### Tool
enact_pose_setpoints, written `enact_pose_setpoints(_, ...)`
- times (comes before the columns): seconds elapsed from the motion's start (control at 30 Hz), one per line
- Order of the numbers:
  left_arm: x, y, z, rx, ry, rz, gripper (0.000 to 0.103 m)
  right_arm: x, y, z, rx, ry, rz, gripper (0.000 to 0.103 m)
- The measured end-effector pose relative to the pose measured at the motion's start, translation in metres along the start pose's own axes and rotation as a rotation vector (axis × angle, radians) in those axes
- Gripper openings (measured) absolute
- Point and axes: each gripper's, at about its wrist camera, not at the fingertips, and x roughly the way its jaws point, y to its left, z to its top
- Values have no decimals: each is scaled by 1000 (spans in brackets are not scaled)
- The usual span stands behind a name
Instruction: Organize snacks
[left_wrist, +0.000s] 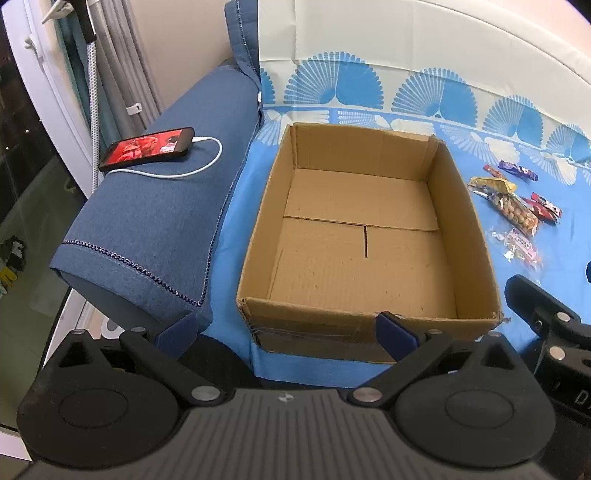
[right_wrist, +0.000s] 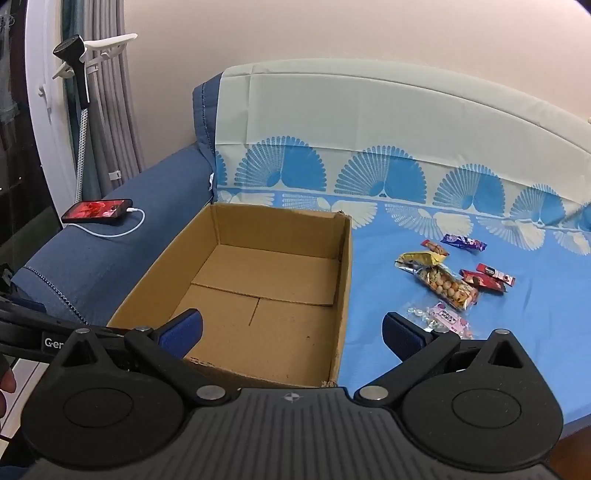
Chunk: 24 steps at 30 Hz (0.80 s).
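An open cardboard box (left_wrist: 461, 206) (right_wrist: 343, 266) stands on the blue sheet with nothing inside. To its right lie the snacks: a clear bag of round nuts (right_wrist: 448, 288) (left_wrist: 517, 214), a gold packet (right_wrist: 419, 258), a purple bar (right_wrist: 463, 242) (left_wrist: 517, 170), red bars (right_wrist: 495, 275) (left_wrist: 546, 208) and a pink candy pack (right_wrist: 447, 317) (left_wrist: 522, 247). My left gripper (left_wrist: 286, 334) hovers open at the box's near wall. My right gripper (right_wrist: 291, 334) is open over the box's near right corner, its right finger beside the pink pack. Neither holds anything.
A phone (left_wrist: 147, 147) (right_wrist: 98, 210) with a lit red screen and white cable lies on the blue sofa arm (left_wrist: 155, 229) left of the box. Curtains and a white door frame stand at far left. The cloth-covered backrest (right_wrist: 369, 118) rises behind.
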Motion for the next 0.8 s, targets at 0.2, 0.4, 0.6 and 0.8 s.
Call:
enact_pose_setpoints(0.2,0,-2,0,5,1,0,103,1,0,1,0,5,-3,103)
enact_pose_setpoints(0.4,-1,-3,-1,-1,-8,0,103,-1,3,-1,-2,-3,0,103)
enact_pose_setpoints(0.6,-1,-3,-2,1,-6,3,103,-1,0,0,3,-4,3,103)
enact_pose_setpoints(0.8,-1,-4,-2,2,-4,8,103,0,-2,0,13,-5,9,103)
